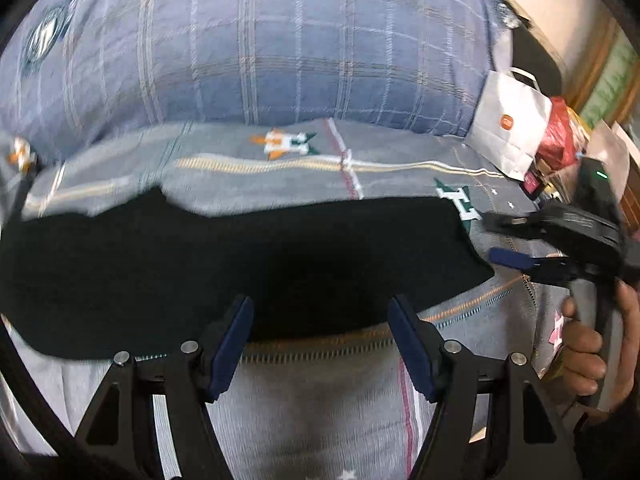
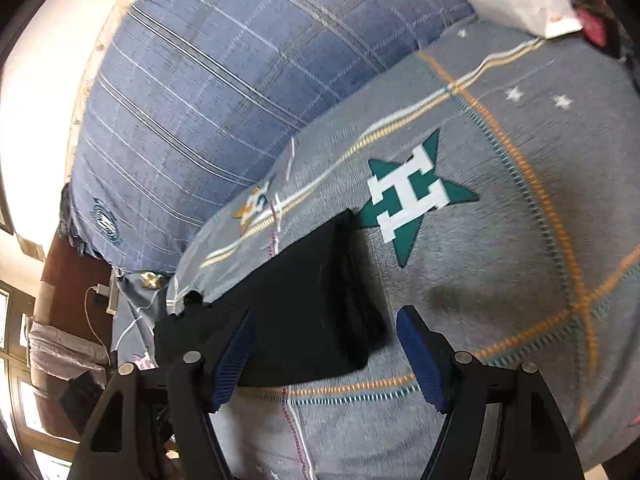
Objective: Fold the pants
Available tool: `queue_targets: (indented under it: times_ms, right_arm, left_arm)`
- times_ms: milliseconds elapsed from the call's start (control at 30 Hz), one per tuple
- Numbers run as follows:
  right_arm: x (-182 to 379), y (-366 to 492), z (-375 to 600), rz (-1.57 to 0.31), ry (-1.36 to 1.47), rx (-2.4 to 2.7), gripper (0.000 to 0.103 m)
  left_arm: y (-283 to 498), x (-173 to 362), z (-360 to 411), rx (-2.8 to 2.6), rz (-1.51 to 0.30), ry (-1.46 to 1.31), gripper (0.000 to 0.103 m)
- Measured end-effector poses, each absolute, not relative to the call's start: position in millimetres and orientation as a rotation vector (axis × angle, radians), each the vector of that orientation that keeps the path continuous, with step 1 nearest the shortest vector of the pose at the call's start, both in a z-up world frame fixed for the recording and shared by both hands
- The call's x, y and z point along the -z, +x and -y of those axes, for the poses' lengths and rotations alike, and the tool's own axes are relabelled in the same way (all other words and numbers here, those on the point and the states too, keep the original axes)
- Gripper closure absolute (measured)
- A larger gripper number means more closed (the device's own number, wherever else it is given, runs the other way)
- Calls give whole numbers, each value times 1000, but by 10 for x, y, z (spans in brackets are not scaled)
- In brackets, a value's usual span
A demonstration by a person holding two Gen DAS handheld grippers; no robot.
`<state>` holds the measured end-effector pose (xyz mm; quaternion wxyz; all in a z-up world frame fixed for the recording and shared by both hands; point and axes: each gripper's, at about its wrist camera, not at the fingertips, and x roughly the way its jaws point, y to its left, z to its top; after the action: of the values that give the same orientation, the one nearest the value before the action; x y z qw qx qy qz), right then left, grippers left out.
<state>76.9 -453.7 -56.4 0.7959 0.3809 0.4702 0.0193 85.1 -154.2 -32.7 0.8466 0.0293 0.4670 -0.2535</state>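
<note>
Here, pants (image 1: 240,264): we see them lying as a long band across mid-frame on the bed (image 1: 320,400), ready for another fold.
Left tongs (image 1: 320,344): released, spread above the near edge.
Right tongs (image 2: 326,356): released, over the folded end.

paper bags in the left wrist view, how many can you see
2. A white paper bag with an orange logo stands at the bed's far right edge; a second, plainer bag shows partly behind the right tool. More may be hidden.

White paper bag (image 1: 510,128) beside blue plaid pillow (image 1: 280,48).
</note>
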Motion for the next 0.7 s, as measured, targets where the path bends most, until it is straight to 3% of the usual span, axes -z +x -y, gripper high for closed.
queue_targets:
  times_ms: [200,233,267,300,500,533,567,700]
  right_arm:
    - [702,1138,4379,-1075,717,35,31]
    - [707,1179,4340,-1079,705,31,36]
    - [721,1202,4306,-1089,696,22,56]
    - [732,1235,4232,-1114,657,19,62]
    - [714,1200,4128,-1139,530,27,64]
    - [694,1197,4091,-1136,504,37,68]
    - [672,1189,4058,-1134,473,44,83]
    - [381,1004,4094,-1006,495,23,88]
  left_arm:
    - [1016,450,1532,525,-1021,87,32]
    - [1074,470,1512,521,-1035,72,32]
    - [1128,489,1479,515,-1050,50,33]
    - [1175,507,1470,508,-1062,37,33]
    - [1345,652,1426,501,-1176,-47,33]
    - [1355,670,1434,498,-1187,-46,32]
    - [1354,674,1435,491,-1186,-40,33]
    - [1318,604,1347,469,-1161,-50,33]
